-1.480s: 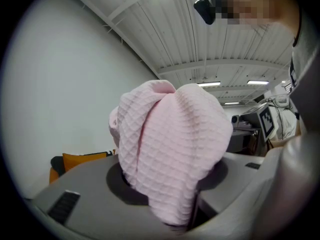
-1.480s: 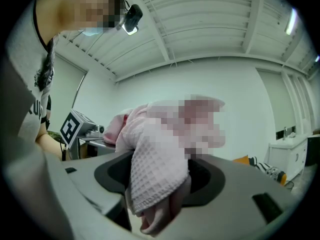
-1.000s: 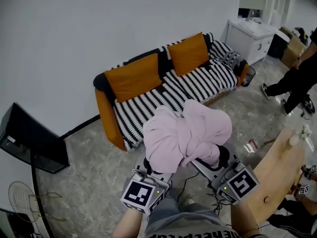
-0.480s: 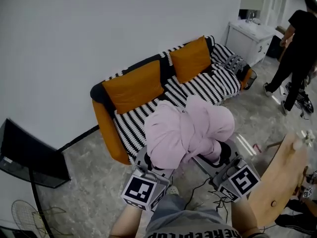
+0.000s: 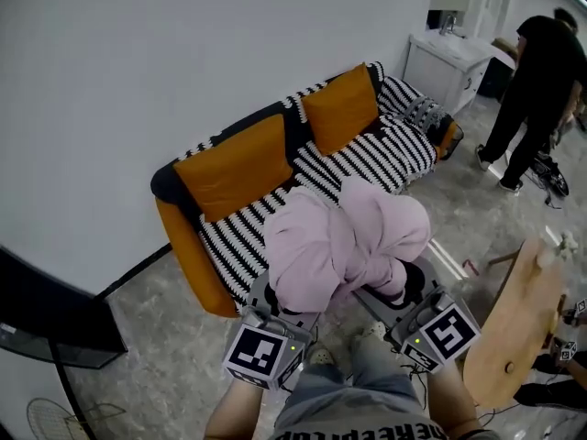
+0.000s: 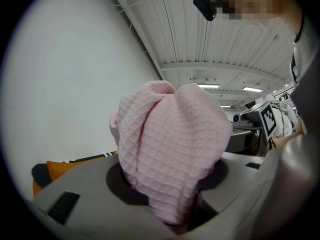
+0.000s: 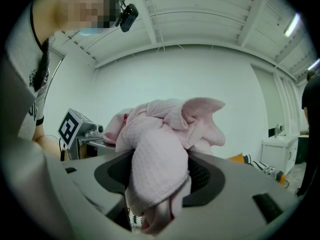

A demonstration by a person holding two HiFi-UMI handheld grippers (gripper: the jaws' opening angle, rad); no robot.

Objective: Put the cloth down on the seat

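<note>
A bunched pink waffle cloth (image 5: 344, 241) hangs in the air in front of the sofa, held up from below by both grippers. My left gripper (image 5: 280, 299) is shut on its left fold, and the cloth (image 6: 170, 149) fills the space between the jaws in the left gripper view. My right gripper (image 5: 396, 287) is shut on the right fold, with the cloth (image 7: 160, 149) draped over its jaws. The sofa seat (image 5: 362, 159), covered in black-and-white stripes, lies beyond the cloth, with two orange cushions (image 5: 238, 163) against the back. Both grippers' fingertips are hidden by the fabric.
A person in black (image 5: 532, 81) stands at the far right by a white cabinet (image 5: 449, 62). A wooden piece of furniture (image 5: 514, 328) is close on my right. A dark screen (image 5: 46, 328) stands at the left. The floor is grey stone.
The sofa has shifted left and nearer in the head view. The person in black has walked in toward the cabinet. The cloth stays gripped the same way.
</note>
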